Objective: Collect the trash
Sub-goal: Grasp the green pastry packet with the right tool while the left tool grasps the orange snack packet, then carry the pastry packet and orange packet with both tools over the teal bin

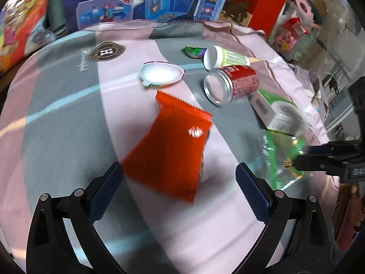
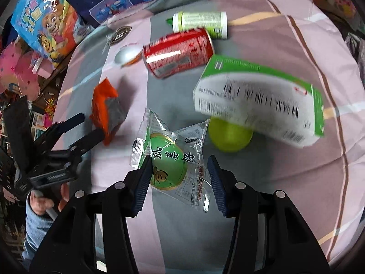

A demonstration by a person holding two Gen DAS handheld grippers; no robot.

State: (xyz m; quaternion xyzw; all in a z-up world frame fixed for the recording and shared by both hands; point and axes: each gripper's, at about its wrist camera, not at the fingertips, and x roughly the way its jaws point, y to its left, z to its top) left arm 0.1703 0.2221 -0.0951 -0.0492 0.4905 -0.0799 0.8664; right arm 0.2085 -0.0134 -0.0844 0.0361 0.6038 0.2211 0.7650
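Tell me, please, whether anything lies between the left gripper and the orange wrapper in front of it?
Nothing visible does: the left gripper is open with the orange wrapper lying flat on the cloth straight ahead, its near edge already between the fingers.

On my bed's striped cover (image 1: 68, 118) lie an orange wrapper (image 1: 168, 146), red can (image 1: 232, 84), white lid (image 1: 160, 73), cup (image 1: 223, 57), green-white box (image 2: 262, 100), and clear green packet (image 2: 173, 159).

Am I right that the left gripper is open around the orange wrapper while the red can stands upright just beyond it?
Not quite: the red can lies on its side, its silver end facing the left wrist camera. The rest holds: the left gripper is open, its fingers either side of the orange wrapper.
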